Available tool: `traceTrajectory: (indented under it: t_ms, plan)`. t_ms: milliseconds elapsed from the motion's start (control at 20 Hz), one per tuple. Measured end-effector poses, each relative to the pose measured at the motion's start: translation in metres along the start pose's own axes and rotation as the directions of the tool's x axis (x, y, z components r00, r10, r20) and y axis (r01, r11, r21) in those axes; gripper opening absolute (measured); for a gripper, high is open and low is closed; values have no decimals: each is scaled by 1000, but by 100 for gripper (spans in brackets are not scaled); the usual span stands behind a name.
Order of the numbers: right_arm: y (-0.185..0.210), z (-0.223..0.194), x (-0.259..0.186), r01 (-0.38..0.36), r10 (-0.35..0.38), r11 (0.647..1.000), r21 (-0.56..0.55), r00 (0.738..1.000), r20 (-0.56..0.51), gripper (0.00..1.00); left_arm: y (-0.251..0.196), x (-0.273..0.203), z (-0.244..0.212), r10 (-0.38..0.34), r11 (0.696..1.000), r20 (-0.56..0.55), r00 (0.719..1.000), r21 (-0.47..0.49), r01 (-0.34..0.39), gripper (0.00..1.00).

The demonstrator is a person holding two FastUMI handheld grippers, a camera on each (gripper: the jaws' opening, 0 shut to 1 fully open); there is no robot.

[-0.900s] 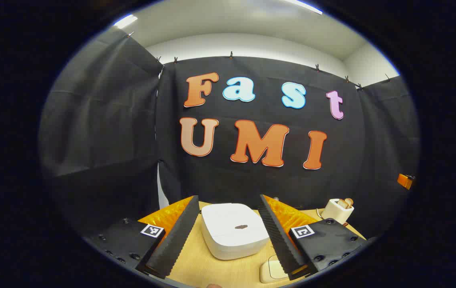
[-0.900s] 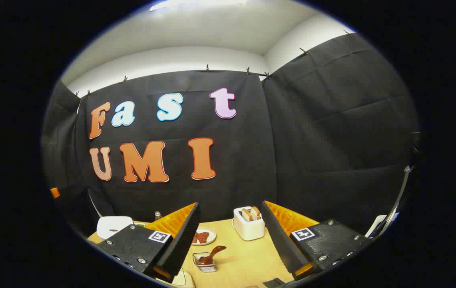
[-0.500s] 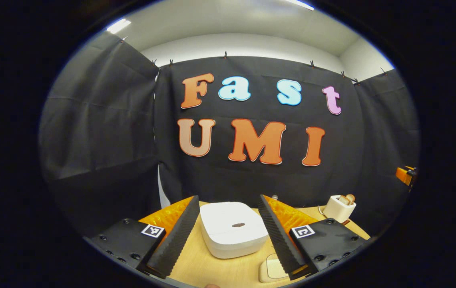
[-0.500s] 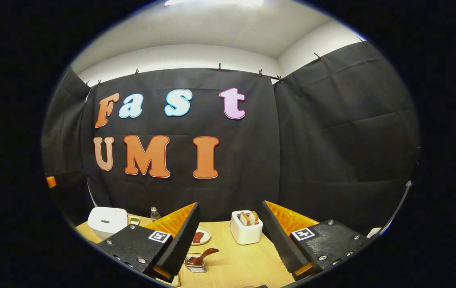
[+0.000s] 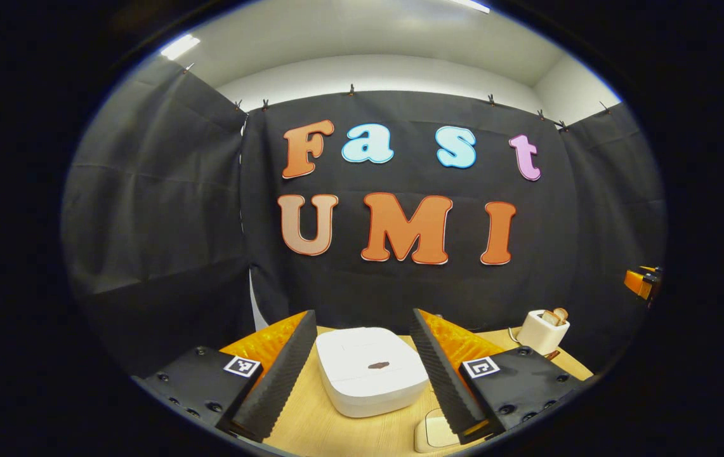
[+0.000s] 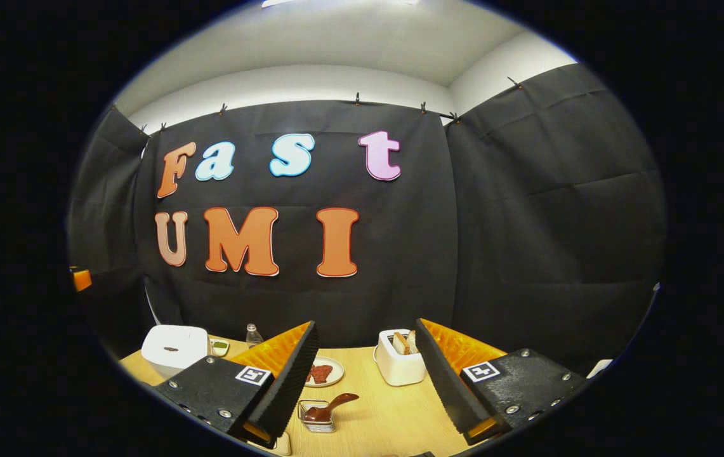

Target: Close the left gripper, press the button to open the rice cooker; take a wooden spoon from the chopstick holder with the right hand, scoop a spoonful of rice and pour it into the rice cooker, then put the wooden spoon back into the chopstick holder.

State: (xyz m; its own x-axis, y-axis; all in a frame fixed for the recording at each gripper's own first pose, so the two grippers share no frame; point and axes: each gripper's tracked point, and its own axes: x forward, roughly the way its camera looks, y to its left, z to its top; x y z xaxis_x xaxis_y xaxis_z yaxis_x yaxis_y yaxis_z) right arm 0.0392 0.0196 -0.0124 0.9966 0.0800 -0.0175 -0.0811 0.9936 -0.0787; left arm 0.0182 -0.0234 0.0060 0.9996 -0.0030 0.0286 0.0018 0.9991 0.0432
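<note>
The white rice cooker (image 5: 371,371) sits shut on the wooden table (image 5: 311,425), with a small brown button (image 5: 378,365) on its lid. My left gripper (image 5: 362,314) hangs open in front of it, one finger on each side, touching nothing. In the right gripper view the cooker (image 6: 171,346) stands far left. A brown wooden spoon (image 6: 335,406) leans in a small holder (image 6: 316,420) just ahead of my right gripper (image 6: 366,322), which is open and holds nothing.
A white toaster (image 6: 400,367) with bread slices stands at the back, also at the right in the left gripper view (image 5: 542,331). A plate of reddish food (image 6: 322,372), a small bottle (image 6: 252,333) and a little dish (image 6: 217,346) lie nearby. A cream flat object (image 5: 433,433) sits beside the cooker.
Both views have shifted slightly: the cooker sits a little lower in the left gripper view, and the right gripper view has drifted so the toaster moved right. Both grippers stay open.
</note>
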Motion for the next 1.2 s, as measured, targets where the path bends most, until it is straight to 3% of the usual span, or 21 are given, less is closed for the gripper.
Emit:
traceTrajectory:
  t_ms: [200,450,500,550,600,650,700,1050,1200]
  plan:
    - [-4,-1,3,6,-6,1000,-4,1000,-7,94,1,5,-3,5,1000,-8,1000,-1,-5,100]
    - [-10,-1,3,15,-16,1000,-9,1000,-8,94,-8,10,-1,-14,1000,-9,1000,25,14,53]
    - [-11,-2,4,19,-19,1000,-12,1000,-9,94,-13,12,-3,-30,999,-19,999,14,30,57]
    - [-11,-4,4,19,-20,1000,-14,1000,-12,94,-8,12,-2,9,1000,-18,1000,5,-9,57]
    - [-12,-5,4,18,-18,1000,-12,1000,-17,94,1,12,1,56,998,-25,998,8,-56,34]
    - [-12,-7,3,18,-18,1000,-11,1000,-21,94,1,12,-2,45,999,-35,998,3,-45,10]
    - [-12,-6,3,17,-17,1000,-13,1000,-19,94,0,18,-7,31,999,-45,998,-23,-32,5]
    - [-12,-15,7,1,-1,1000,22,1000,-23,94,-20,63,-27,-76,996,-95,993,-55,71,2]
    - [-17,-22,8,11,-10,1000,18,999,-38,94,-24,89,-48,-89,996,-140,986,-37,84,5]
